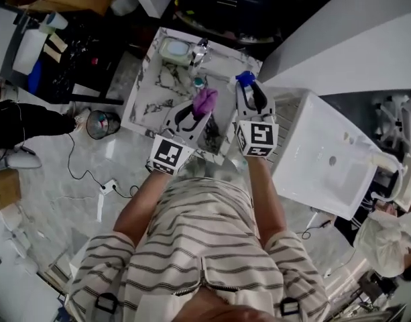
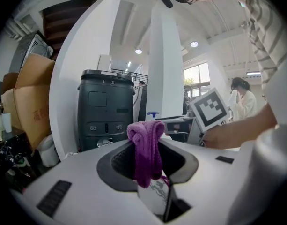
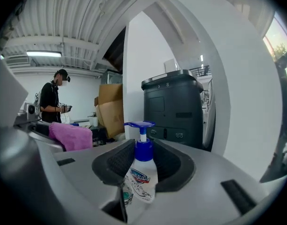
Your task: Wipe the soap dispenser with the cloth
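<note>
A grey-veined marble counter (image 1: 146,99) with a small basin lay below the person, on a pale floor. Above the counter's near edge the left gripper (image 1: 198,116) held the purple cloth (image 2: 145,146). Just to the right, over the same edge, the right gripper (image 1: 251,100) held the soap dispenser (image 3: 141,172) roughly upright, with its blue pump on top. Cloth and bottle were near but apart. To wipe well, I judge, the bottle should be held steady while the bunched cloth is pressed to its side and drawn round it, clear of the pump. The left jaws were pinched tight on the cloth's fold. The right jaws stood partly apart, clamped on the bottle's body.
</note>
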Available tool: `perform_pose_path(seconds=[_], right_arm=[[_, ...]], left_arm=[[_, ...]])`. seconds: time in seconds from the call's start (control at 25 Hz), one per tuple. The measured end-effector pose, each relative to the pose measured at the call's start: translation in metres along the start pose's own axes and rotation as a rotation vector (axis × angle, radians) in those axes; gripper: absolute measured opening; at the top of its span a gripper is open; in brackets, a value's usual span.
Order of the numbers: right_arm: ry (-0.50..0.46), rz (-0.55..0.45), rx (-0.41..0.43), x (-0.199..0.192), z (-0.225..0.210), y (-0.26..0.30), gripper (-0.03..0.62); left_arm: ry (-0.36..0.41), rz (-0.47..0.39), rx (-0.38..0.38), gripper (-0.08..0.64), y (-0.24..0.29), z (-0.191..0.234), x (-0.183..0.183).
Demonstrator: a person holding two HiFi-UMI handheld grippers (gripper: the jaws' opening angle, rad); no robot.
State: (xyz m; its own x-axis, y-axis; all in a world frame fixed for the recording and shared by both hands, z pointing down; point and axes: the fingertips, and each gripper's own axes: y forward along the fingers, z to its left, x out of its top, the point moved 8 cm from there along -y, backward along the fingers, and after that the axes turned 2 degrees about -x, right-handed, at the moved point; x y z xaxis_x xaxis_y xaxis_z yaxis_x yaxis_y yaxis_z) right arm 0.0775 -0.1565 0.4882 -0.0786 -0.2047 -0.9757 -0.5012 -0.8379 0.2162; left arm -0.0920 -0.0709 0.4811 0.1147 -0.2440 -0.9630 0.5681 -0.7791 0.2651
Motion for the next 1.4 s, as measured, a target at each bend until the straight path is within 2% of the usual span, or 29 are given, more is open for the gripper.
perform_pose_path(seconds=[0.56,1.16,1.4], right_arm=[[-0.008,0.104,-0.039,-0.058,-0.029,0.077,0.135],[-0.006,0.15,-0.048,-0.089,-0.036,0.108,0.138],[0.024,0.196,-0.029,-0.094,-0.038,0.11,0.219]], left_arm=[[-0.054,0.049,0.019,0.12,0.02,0.009,-0.02],[-0.09,0.077,0.008,0.121,0.028,0.015,-0.035],[-0.1,0.069,0.005,0.121,0.029,0.016,-0.036]])
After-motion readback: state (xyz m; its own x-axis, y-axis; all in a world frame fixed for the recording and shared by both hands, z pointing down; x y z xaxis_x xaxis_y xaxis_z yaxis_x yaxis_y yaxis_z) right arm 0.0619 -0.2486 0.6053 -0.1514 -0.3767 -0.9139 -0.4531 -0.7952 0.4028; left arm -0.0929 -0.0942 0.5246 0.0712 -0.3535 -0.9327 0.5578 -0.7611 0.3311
